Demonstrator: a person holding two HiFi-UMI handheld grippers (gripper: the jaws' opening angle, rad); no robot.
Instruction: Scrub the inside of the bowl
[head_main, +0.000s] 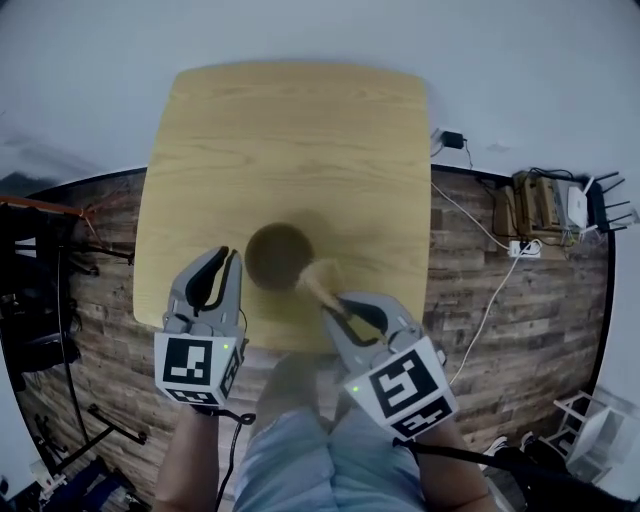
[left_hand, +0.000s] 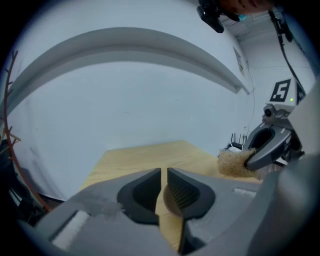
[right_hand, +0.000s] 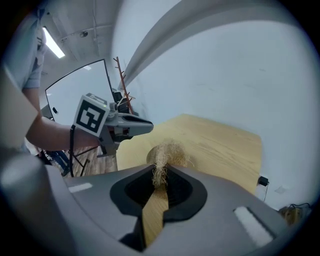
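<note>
Sparse lab-like room: lone wooden table (head_main: 290, 150), plank floor (head_main: 530, 330), trailing cables (head_main: 489, 292), router (head_main: 577, 205), white wall (head_main: 300, 30).

The right gripper (right_hand: 161, 170) has its jaws pinched on a straw-coloured fibre scrubber (right_hand: 169, 152); the tuft pokes out past the tips; beyond them lies the wooden table (right_hand: 225, 145); up and left of them hangs the left gripper (right_hand: 142, 125).

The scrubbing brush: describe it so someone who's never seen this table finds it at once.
On the light wooden table, find the dark round bowl near the front edge. Just right of it, the right tongs are shut on the brush: a pale, straw-like tuft, the only fuzzy thing there.
</note>
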